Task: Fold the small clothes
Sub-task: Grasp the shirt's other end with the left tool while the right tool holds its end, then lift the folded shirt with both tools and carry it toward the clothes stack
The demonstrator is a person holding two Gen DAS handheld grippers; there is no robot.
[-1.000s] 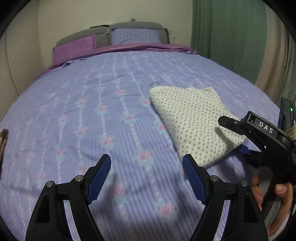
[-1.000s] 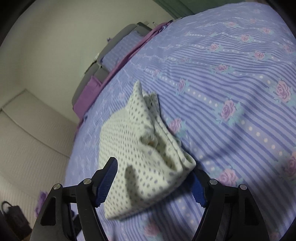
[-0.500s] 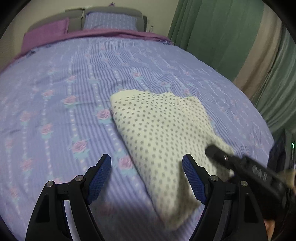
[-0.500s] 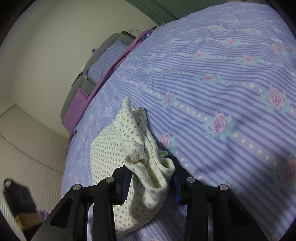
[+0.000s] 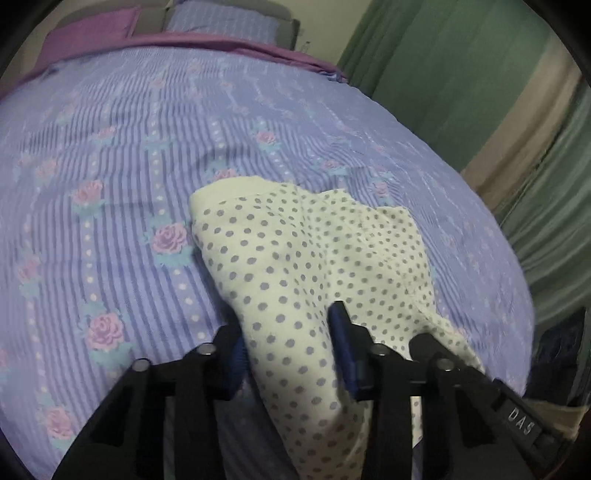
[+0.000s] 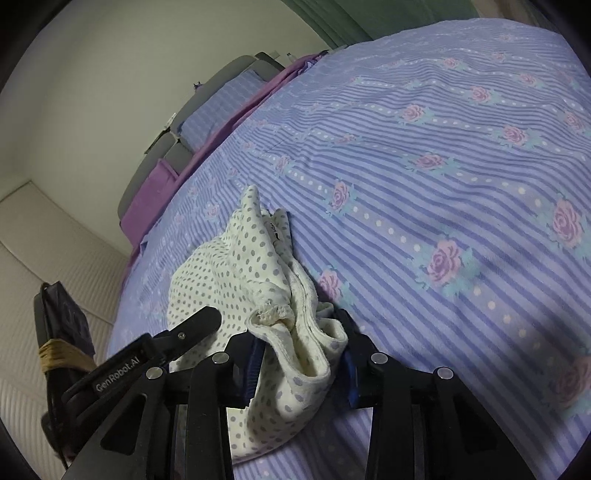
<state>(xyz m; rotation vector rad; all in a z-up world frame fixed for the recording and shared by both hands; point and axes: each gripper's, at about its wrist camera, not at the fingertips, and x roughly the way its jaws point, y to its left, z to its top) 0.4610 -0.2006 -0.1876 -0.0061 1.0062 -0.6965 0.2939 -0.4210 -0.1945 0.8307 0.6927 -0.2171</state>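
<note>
A small cream garment with grey polka dots [image 5: 306, 251] lies folded on the purple floral bedspread [image 5: 110, 155]. My left gripper [image 5: 291, 347] is shut on its near edge, the cloth bunched between the blue pads. My right gripper [image 6: 299, 354] is shut on the garment's [image 6: 240, 273] near thick folded corner, lifting layers of it. The left gripper's black body [image 6: 155, 350] shows in the right wrist view just left of the right one, and the right gripper's body [image 5: 480, 398] shows beside the left.
Purple pillows and a grey headboard [image 5: 207, 22] are at the far end of the bed. Green curtains [image 5: 461, 81] hang on the right side. A dark device bound with a tan band [image 6: 62, 332] sits at the left by a white wall.
My left gripper moved right onto the garment and closed on its near edge. My right gripper closed on the corner half a second ago and holds it, slightly raised.
</note>
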